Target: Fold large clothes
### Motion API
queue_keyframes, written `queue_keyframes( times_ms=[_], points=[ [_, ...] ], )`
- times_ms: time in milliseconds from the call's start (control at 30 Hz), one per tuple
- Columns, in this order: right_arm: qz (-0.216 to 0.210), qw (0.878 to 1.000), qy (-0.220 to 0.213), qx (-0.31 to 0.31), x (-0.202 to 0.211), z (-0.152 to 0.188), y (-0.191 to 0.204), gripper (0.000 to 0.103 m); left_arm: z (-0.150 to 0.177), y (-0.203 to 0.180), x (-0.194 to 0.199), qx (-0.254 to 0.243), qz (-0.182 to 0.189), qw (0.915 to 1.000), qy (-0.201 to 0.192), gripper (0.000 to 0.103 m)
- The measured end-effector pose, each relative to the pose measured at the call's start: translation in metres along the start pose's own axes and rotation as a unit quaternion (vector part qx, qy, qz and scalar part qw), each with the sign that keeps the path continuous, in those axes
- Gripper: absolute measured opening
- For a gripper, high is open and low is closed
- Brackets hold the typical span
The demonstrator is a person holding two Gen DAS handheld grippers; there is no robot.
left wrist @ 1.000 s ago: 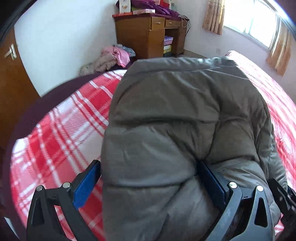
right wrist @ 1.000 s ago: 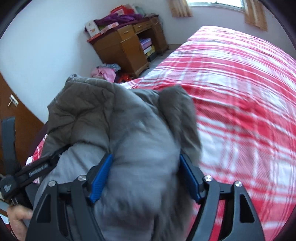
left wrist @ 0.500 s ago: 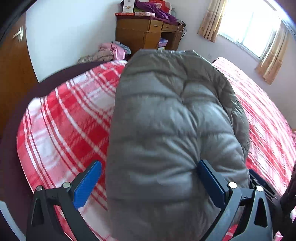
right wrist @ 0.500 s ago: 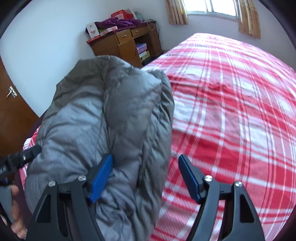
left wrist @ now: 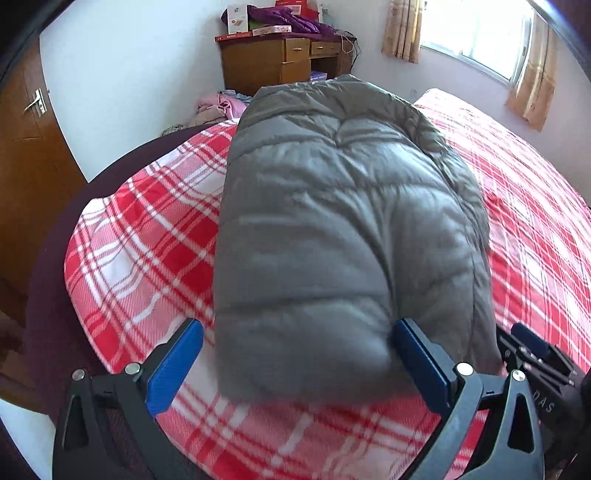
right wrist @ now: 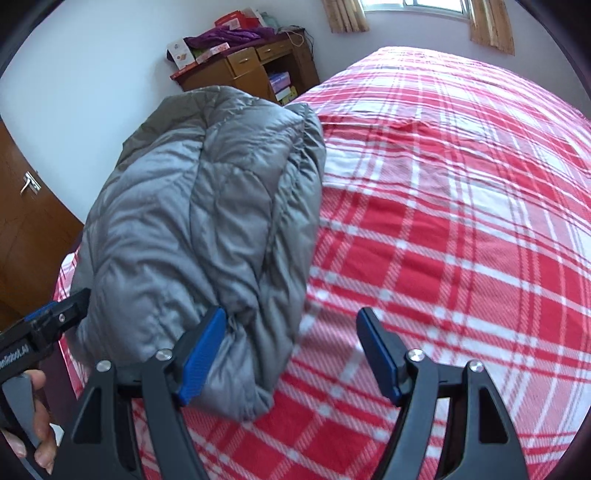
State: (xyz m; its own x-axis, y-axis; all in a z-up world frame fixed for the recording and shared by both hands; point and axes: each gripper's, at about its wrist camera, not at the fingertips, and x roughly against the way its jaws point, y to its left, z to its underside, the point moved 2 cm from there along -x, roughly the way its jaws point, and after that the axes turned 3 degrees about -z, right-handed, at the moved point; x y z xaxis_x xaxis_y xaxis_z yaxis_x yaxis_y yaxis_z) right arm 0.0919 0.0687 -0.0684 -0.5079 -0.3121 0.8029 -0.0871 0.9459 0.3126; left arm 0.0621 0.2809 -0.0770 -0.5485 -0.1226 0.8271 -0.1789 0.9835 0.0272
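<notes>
Grey quilted down jacket (left wrist: pixel 343 229) lies folded into a thick oblong bundle on the bed, near its corner, long axis running away from both cameras toward the far wall. It rests on the red-and-white plaid bedspread (right wrist: pixel 461 229). Left tongs (left wrist: pixel 295 365) spread wide, released; the near end of the jacket sits between the blue pads, the right pad (left wrist: pixel 421 365) just beside or touching the fabric, the left pad well apart from it, nothing gripped. Right tongs (right wrist: pixel 291 354) also spread, released; the left blue pad (right wrist: pixel 201 354) sits against the jacket's near right edge, the other pad over bare bedspread. In the right wrist view the left tongs' body shows at the lower left edge with the person's left hand (right wrist: pixel 33 424) on its grip. Beyond the bed: wooden desk (left wrist: pixel 280 62) piled with boxes and purple cloth, a heap of pink clothes (left wrist: pixel 221 109) on the floor, a brown door (left wrist: pixel 26 155), curtained window (left wrist: pixel 476 33).
</notes>
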Motion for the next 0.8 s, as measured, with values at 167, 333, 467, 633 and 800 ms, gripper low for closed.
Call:
queue_keyframes(
  times_ms=[167, 333, 467, 633, 800],
  points=[
    [0.037, 0.999, -0.024, 0.011, 0.027, 0.016, 0.005, 0.075, 0.028, -0.003, 0.015, -0.015, -0.012, 0.9998, -0.001, 0.102],
    [0.056, 0.997, -0.041, 0.016, 0.046, 0.03, 0.008, 0.076, 0.065, -0.004, 0.035, -0.022, -0.019, 0.9995, -0.012, 0.102],
    [0.072, 0.996, -0.055, 0.024, 0.061, 0.046, 0.015, 0.083, 0.087, -0.003, 0.045, -0.004, 0.001, 1.0, -0.006, 0.102],
    [0.099, 0.993, -0.063, 0.026, 0.077, 0.062, 0.019, 0.09, 0.115, -0.008, 0.042, -0.01, 0.031, 0.9991, 0.028, 0.102],
    [0.13, 0.99, -0.057, 0.015, 0.093, 0.078, 0.021, 0.09, 0.128, -0.008, 0.055, -0.007, 0.057, 0.998, 0.028, 0.102]
  ],
)
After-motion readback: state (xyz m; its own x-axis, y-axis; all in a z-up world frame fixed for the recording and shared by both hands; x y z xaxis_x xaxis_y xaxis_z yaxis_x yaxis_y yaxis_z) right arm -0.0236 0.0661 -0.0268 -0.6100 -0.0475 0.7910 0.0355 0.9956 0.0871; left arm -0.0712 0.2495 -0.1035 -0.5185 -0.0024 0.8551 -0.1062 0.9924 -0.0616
